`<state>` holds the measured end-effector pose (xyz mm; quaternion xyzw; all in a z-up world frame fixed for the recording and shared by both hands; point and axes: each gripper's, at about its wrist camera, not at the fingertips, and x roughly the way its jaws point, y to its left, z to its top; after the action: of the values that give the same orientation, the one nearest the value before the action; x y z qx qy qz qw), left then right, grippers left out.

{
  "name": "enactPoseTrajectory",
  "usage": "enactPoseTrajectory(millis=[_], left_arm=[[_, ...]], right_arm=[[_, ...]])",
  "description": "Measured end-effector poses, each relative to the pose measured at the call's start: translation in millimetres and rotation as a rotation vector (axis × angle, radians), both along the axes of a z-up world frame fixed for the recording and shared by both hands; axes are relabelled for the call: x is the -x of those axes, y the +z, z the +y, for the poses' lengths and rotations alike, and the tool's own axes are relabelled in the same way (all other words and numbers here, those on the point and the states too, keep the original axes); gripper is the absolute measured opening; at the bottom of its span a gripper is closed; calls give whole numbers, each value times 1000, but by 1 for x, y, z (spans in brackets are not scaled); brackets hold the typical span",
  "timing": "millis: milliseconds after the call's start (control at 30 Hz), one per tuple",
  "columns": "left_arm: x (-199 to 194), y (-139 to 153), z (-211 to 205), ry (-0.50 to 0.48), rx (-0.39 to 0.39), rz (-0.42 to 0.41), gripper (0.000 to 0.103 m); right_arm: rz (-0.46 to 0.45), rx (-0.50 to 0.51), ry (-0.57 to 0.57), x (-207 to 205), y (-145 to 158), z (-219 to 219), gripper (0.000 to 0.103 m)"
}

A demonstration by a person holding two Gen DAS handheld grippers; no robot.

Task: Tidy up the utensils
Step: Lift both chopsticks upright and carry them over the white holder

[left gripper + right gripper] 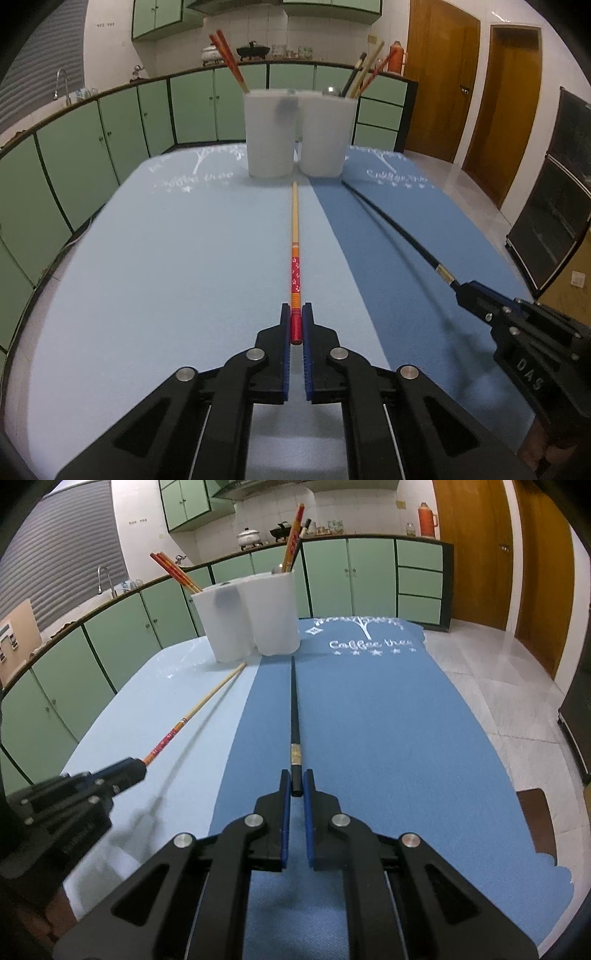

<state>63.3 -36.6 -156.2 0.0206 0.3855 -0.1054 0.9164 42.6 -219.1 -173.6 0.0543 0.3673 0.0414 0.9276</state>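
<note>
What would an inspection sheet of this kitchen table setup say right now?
Surface: table under a light blue mat and a dark blue mat.
Job's things: red-handled chopstick and black chopstick, both pointing at two white holders that hold more chopsticks.
Clutter: nothing seen.
Grippers: left gripper shut on the red-handled chopstick; right gripper shut on the black chopstick.
Cables: nothing seen.
Surroundings: green cabinets, wooden doors, orange thermos and pots on the counter.
</note>
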Motion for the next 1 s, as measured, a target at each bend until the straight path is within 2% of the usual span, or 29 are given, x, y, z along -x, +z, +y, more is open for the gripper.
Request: enactPoseTrajectory(millis=[200,567,1000], left_arm=[[5,30,3,1,-3,-50,6],[7,88,21,8,81,-160,6],[-1,133,36,10,117,-252,6]], right_arm=[[-55,20,11,2,19,0,6],[-165,24,36,5,69,-5,6],[-252,-8,98,-9,128,-7,6]])
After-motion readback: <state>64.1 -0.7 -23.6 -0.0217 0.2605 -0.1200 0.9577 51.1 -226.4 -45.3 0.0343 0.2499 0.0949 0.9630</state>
